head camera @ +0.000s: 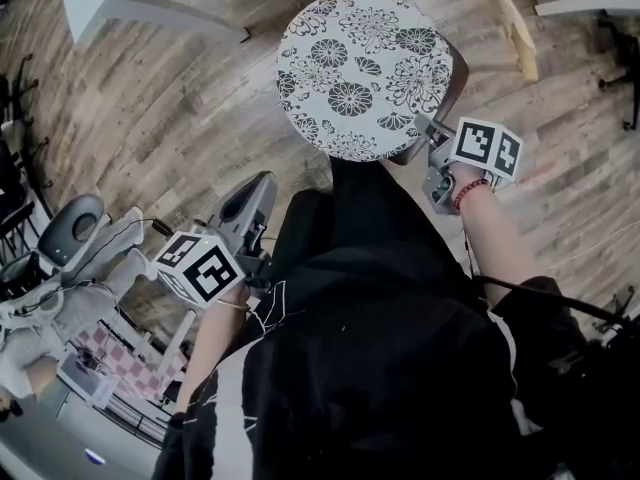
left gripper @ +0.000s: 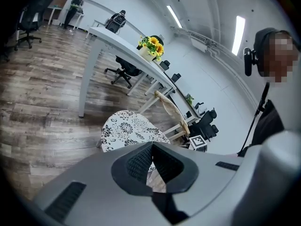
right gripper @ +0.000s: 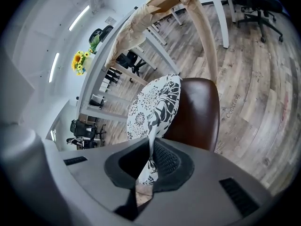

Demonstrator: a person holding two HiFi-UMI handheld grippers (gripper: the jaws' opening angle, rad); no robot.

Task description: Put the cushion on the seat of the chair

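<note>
Right gripper view: the right gripper's ribbed grey jaws pinch the rim of the round, black-and-white floral fabric cushion, held tilted over the glossy brown chair seat, whose right edge shows bare. The left gripper's jaws meet, empty, well apart from it.

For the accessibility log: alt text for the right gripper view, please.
The right gripper has its jaws shut on the edge of a floral cushion, held over the brown seat of a wooden chair; wood floor behind.

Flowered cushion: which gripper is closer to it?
Right. The right gripper is shut on the rim of the cushion; the left gripper is apart, lower left in the head view.
</note>
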